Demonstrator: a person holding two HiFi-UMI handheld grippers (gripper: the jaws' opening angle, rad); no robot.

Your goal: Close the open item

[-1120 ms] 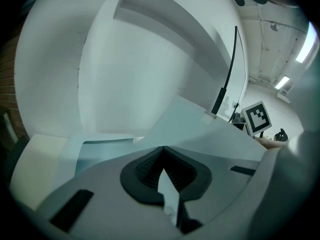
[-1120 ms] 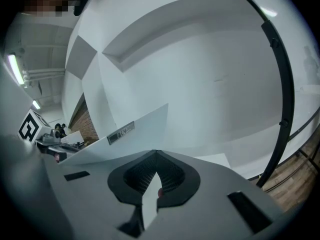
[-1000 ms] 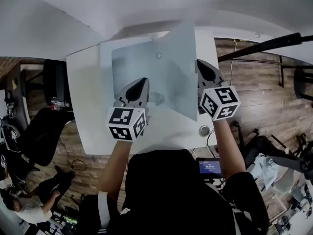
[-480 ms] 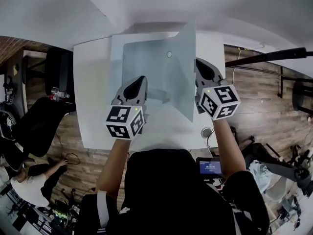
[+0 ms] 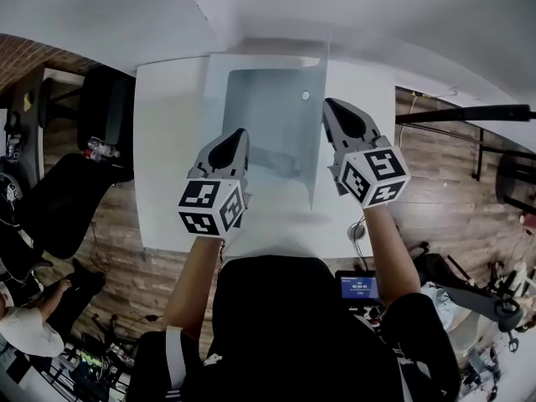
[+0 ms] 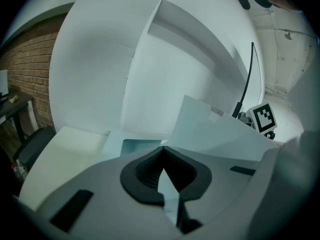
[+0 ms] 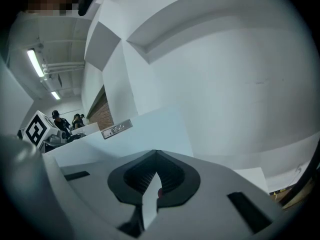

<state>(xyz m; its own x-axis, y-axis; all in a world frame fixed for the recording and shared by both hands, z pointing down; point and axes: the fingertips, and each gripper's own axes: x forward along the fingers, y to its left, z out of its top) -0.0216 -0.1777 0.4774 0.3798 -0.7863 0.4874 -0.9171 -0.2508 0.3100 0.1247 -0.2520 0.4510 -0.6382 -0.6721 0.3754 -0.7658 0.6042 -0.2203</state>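
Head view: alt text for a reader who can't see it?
A pale blue folder lies open on a white table. The right claw holds its cover nearly upright; the left claw grips the flat half.

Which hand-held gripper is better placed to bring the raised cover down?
Right: the right hand-held gripper is shut on the raised cover; the left hand-held gripper holds the flat half.

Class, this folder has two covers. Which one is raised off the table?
The right cover, pinched by the right gripper, stands almost upright. The left cover, held by the left gripper, lies flat on the table.
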